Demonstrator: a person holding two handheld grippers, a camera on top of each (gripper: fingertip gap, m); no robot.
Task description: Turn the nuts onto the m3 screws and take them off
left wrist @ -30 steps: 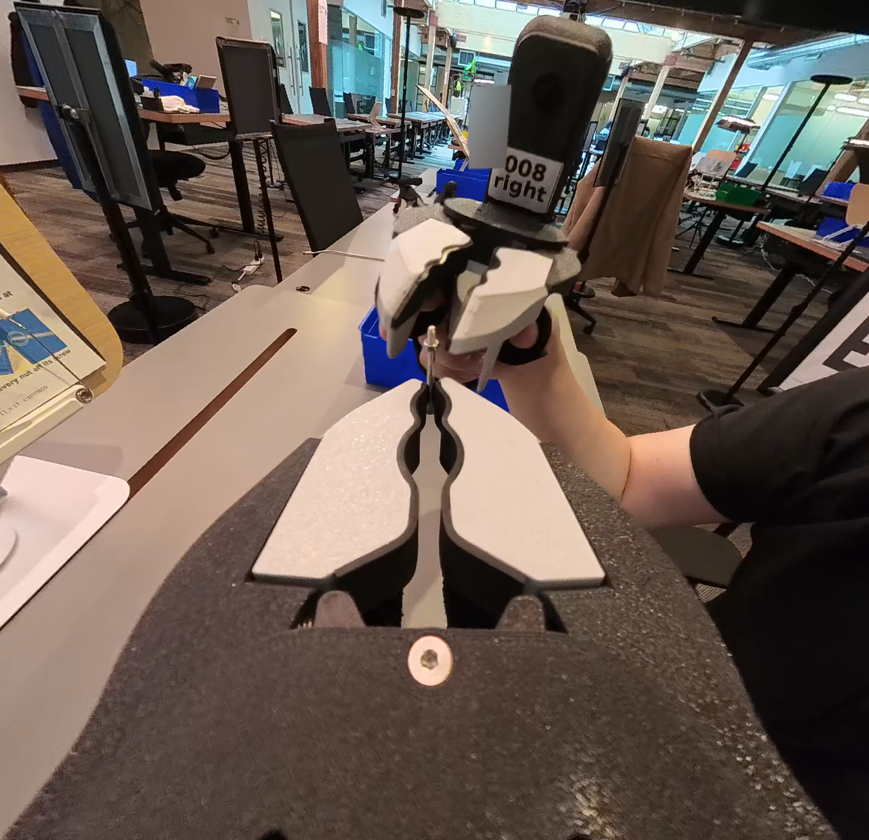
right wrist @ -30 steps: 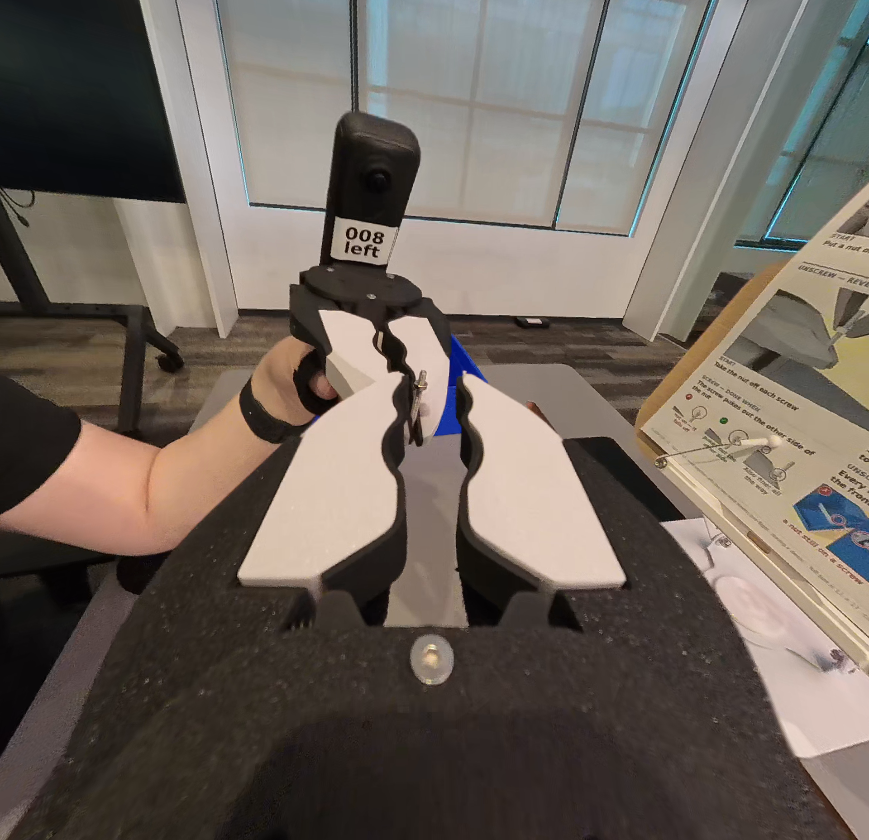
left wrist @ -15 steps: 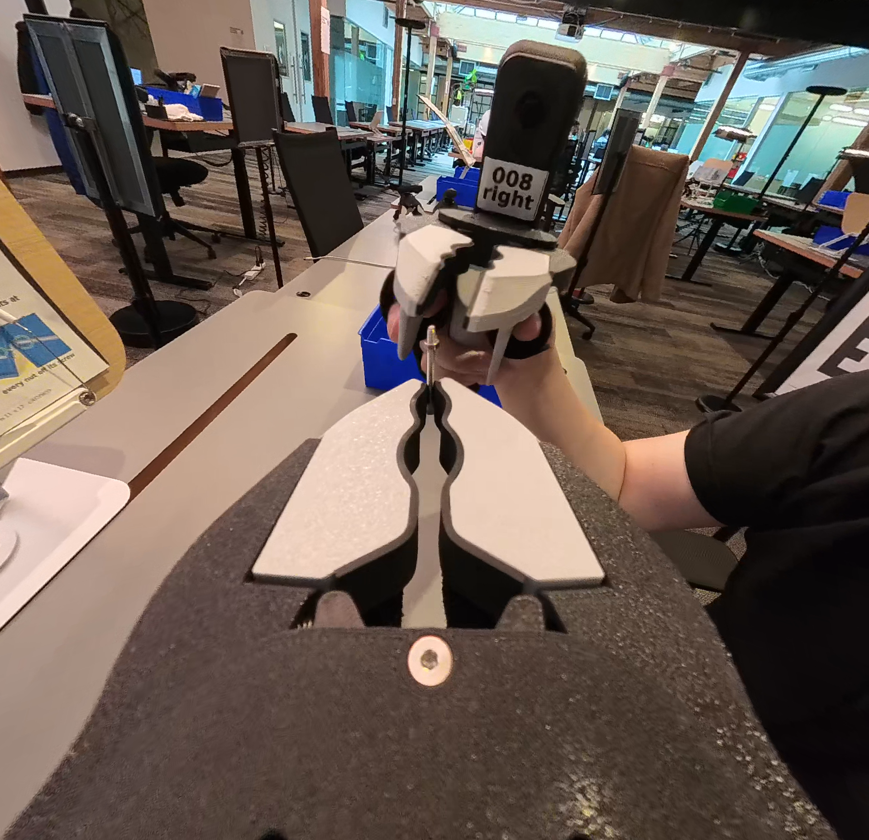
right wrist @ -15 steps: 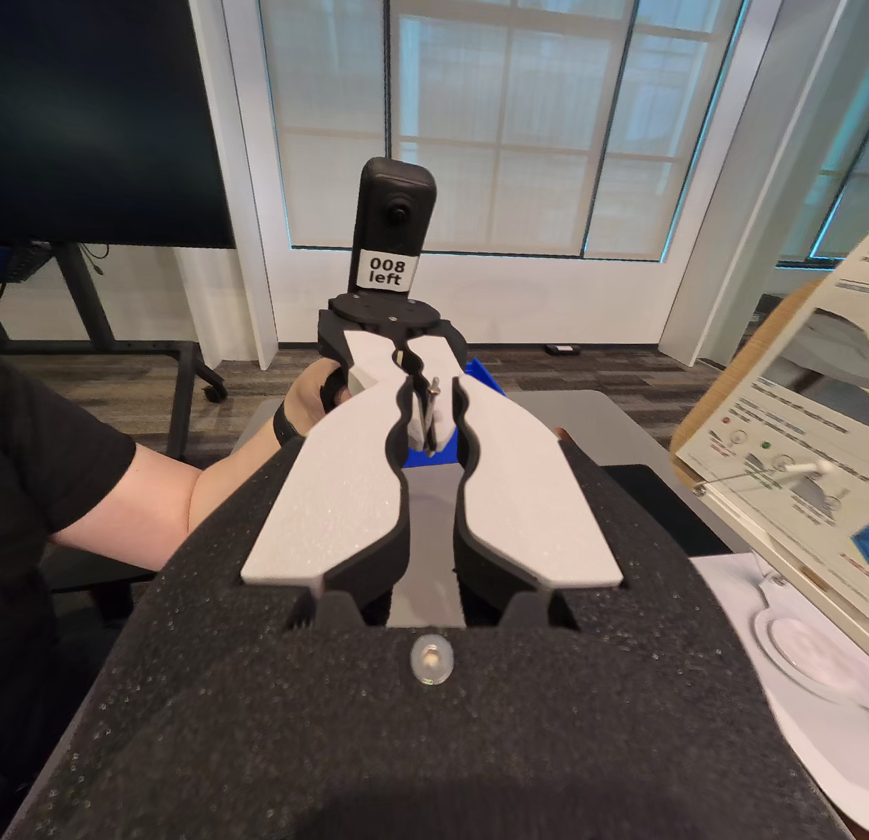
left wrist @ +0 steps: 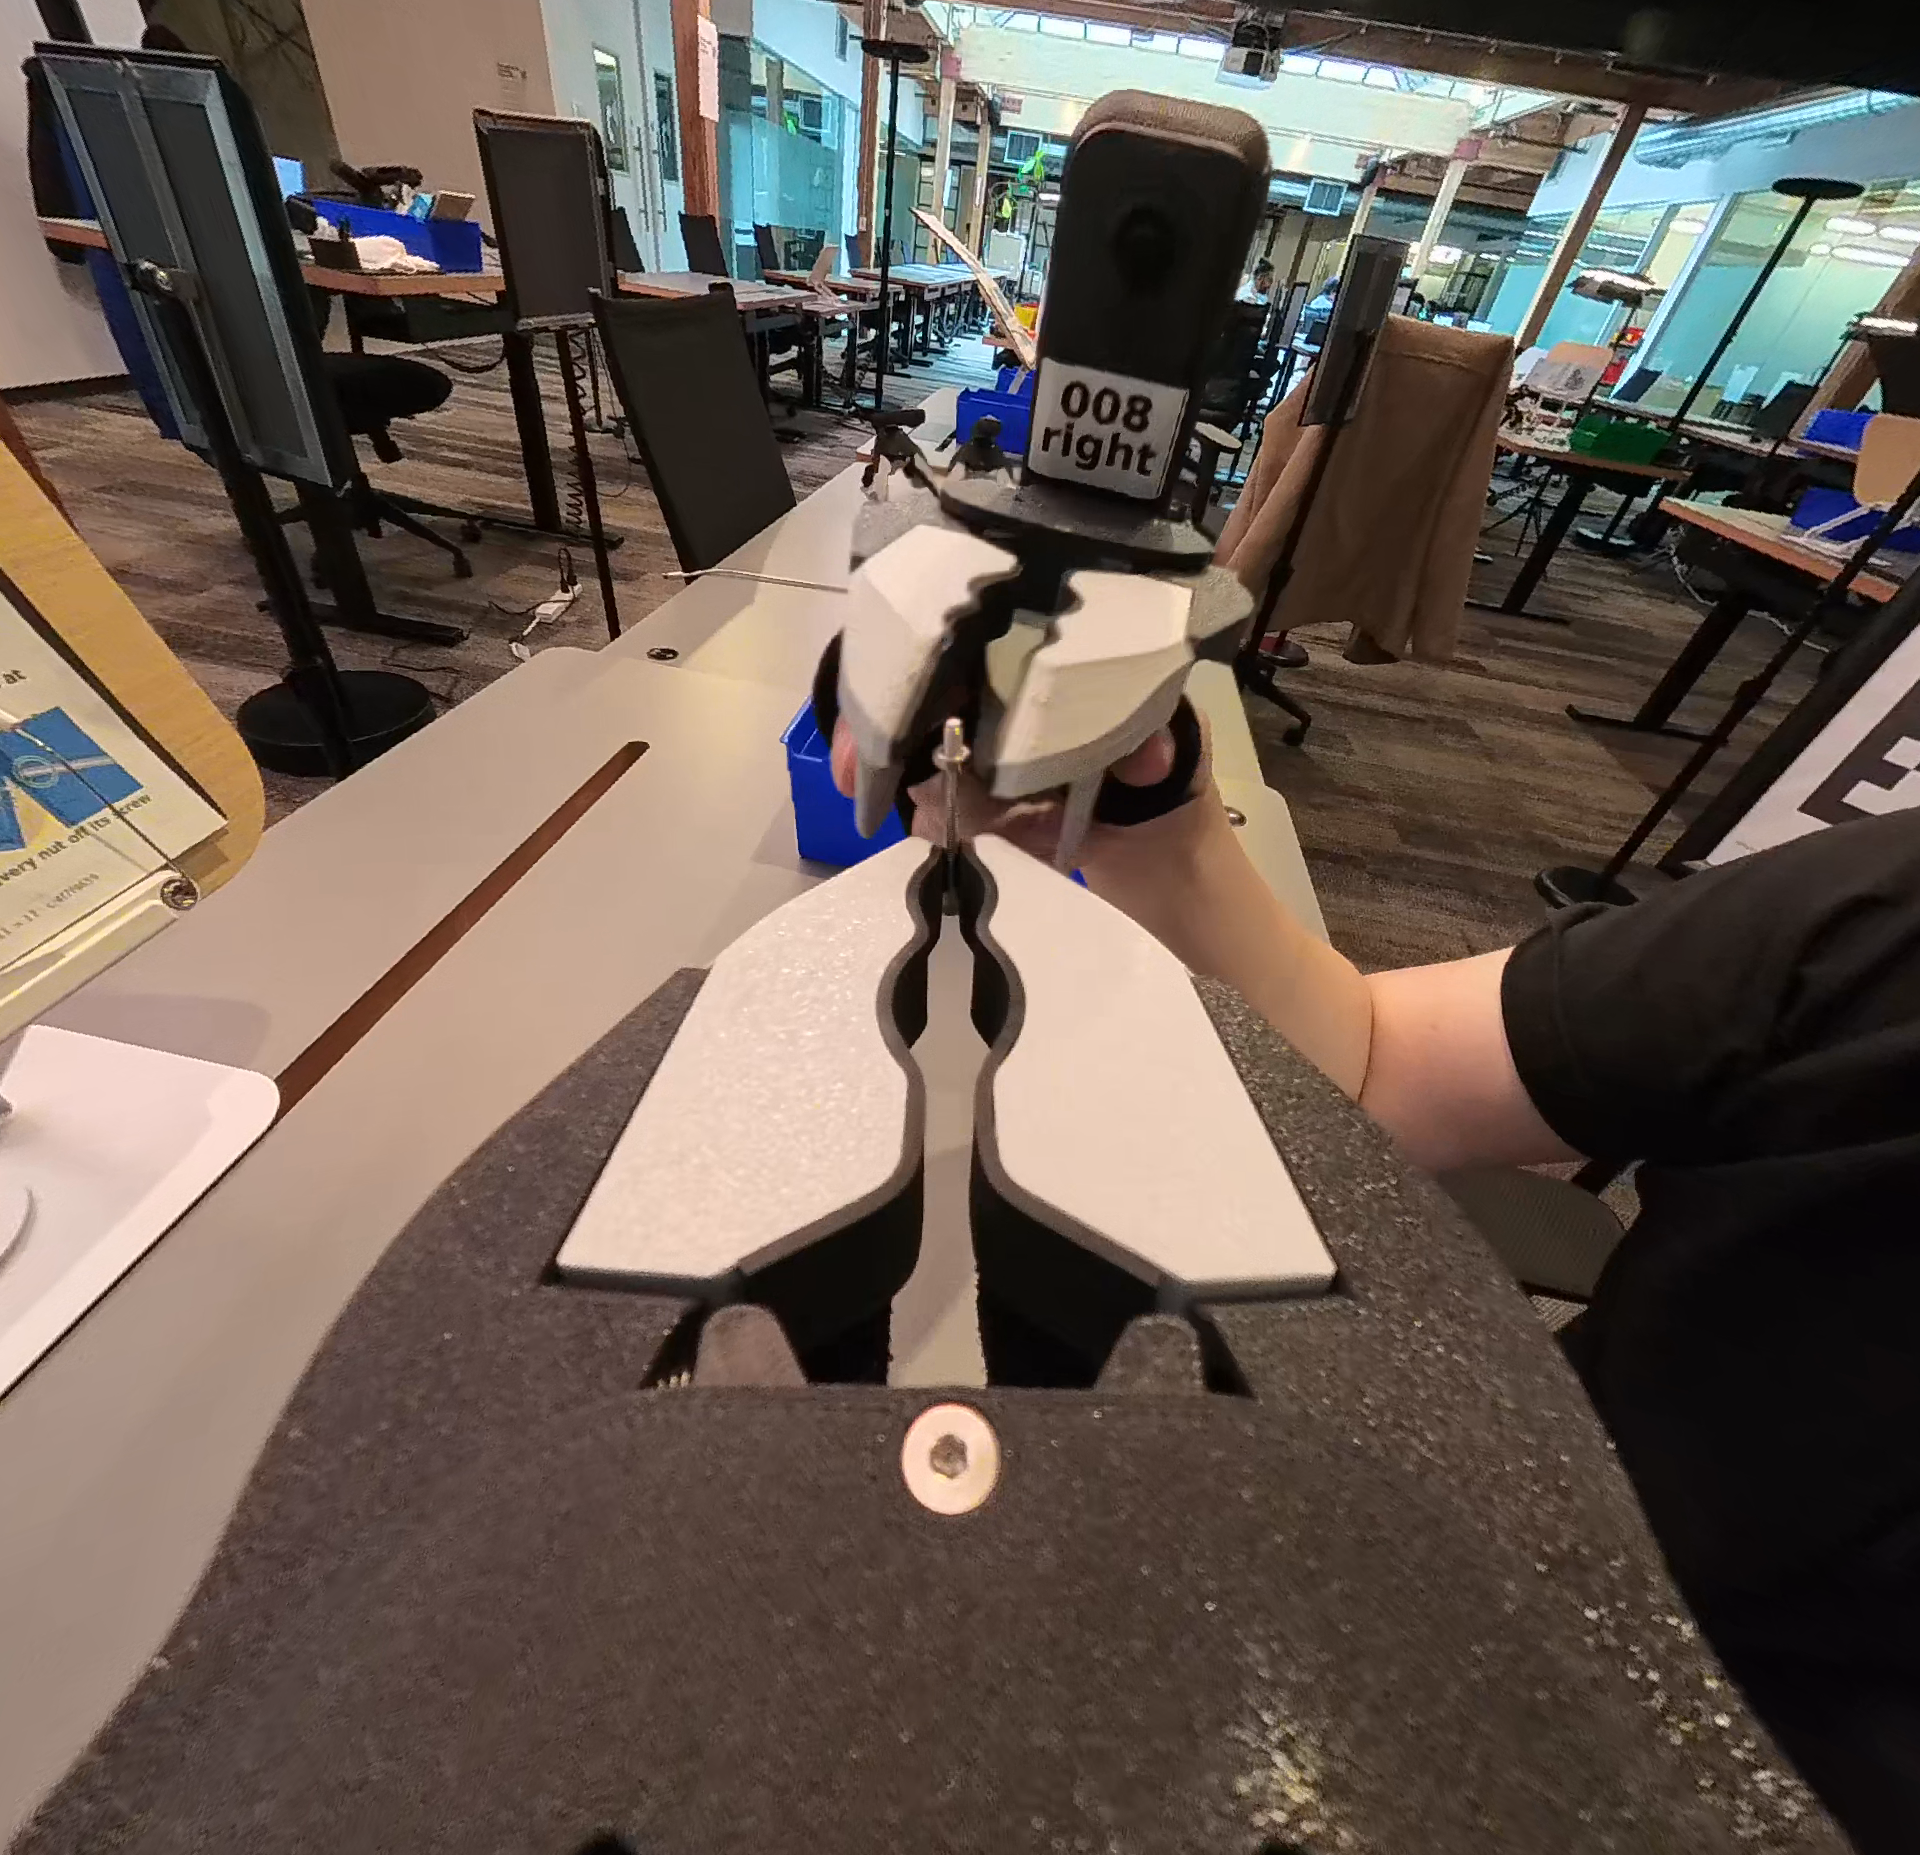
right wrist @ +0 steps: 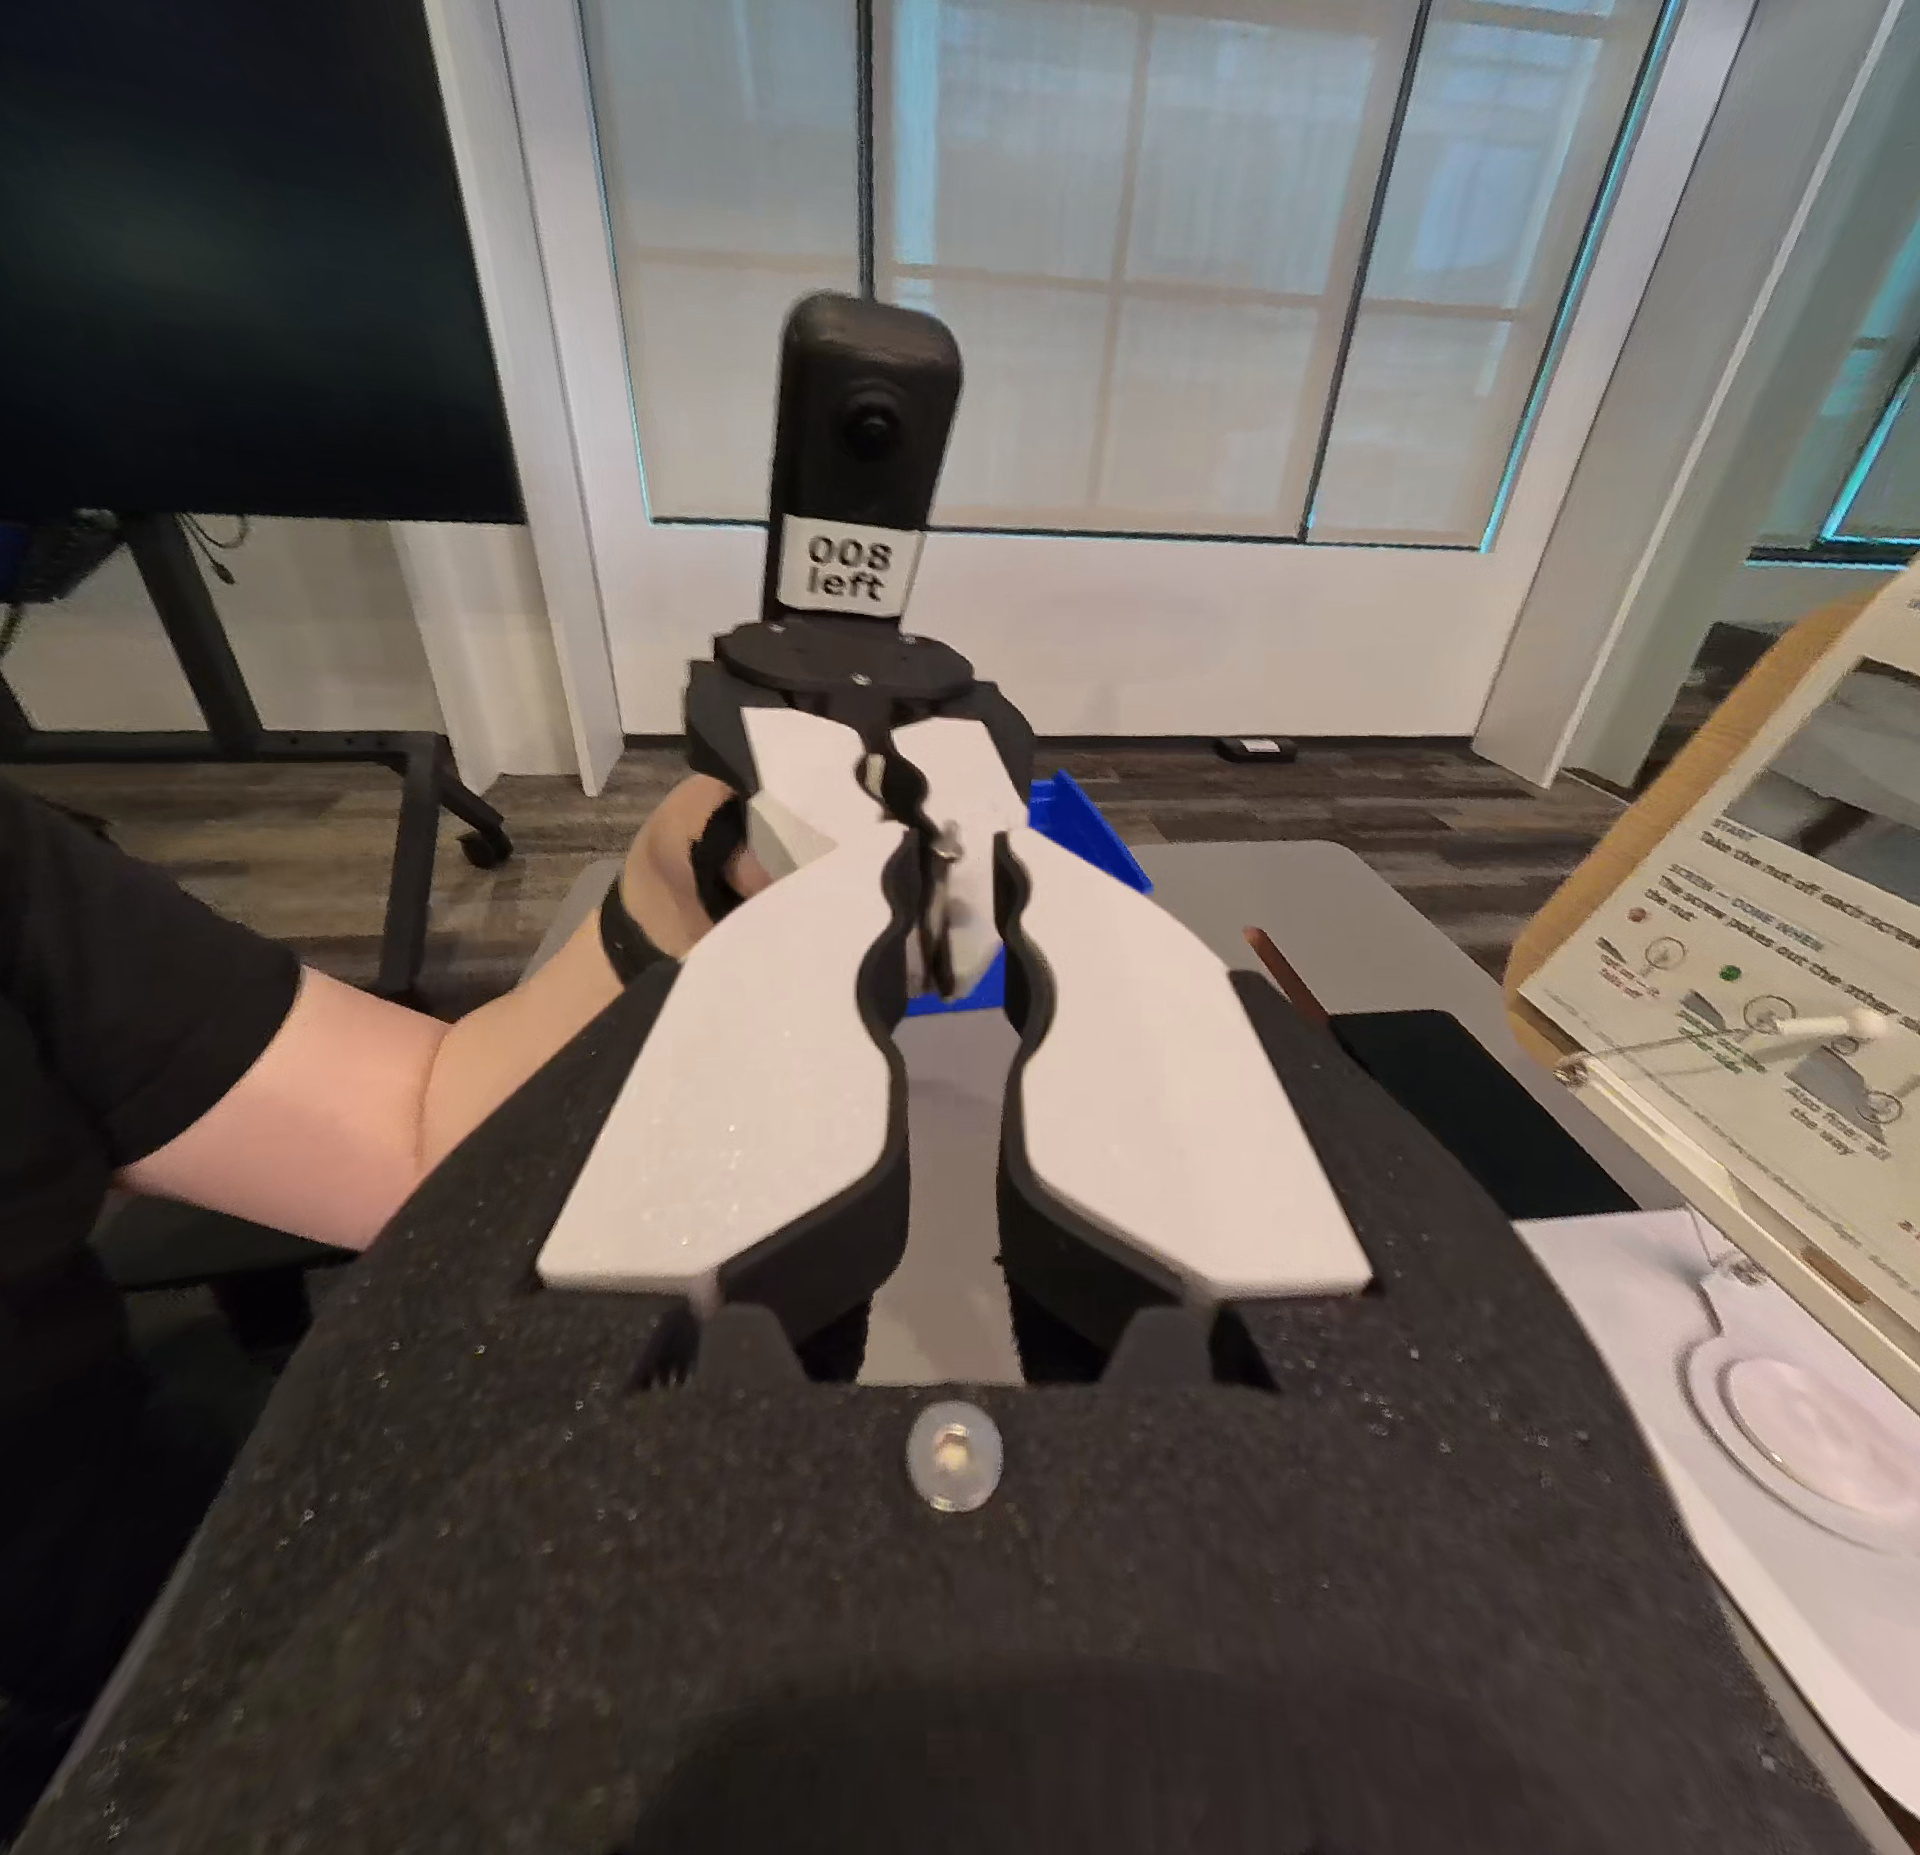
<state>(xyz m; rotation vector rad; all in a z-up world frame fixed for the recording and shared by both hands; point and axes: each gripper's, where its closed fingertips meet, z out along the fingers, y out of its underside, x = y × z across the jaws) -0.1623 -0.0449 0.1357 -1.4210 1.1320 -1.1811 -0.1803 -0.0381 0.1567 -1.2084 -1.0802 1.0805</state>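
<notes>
My left gripper point(left wrist: 948, 858) is shut on a thin m3 screw point(left wrist: 948, 813) that stands up out of its tips. A small nut point(left wrist: 951, 758) sits at the screw's top end. My right gripper point(left wrist: 968, 823) faces it, held in a person's hand, jaws apart on either side of the screw's top. In the right wrist view my right gripper point(right wrist: 951, 855) is open with the nut point(right wrist: 948, 851) between its tips. The screw point(right wrist: 938, 922) runs down to the left gripper point(right wrist: 940, 964) behind it. I cannot tell whether the pads touch the nut.
A blue bin point(left wrist: 821, 797) stands on the grey table point(left wrist: 468, 818) under the grippers, and also shows in the right wrist view point(right wrist: 1086, 844). An instruction board point(right wrist: 1766, 974) and a white mat point(right wrist: 1818, 1442) lie to one side, next to a black pad point(right wrist: 1455, 1109). Less than 4 cm separates the two grippers' tips.
The right gripper has levelled out and its jaws have narrowed around the top of the screw. The left gripper has stayed shut on the screw.
</notes>
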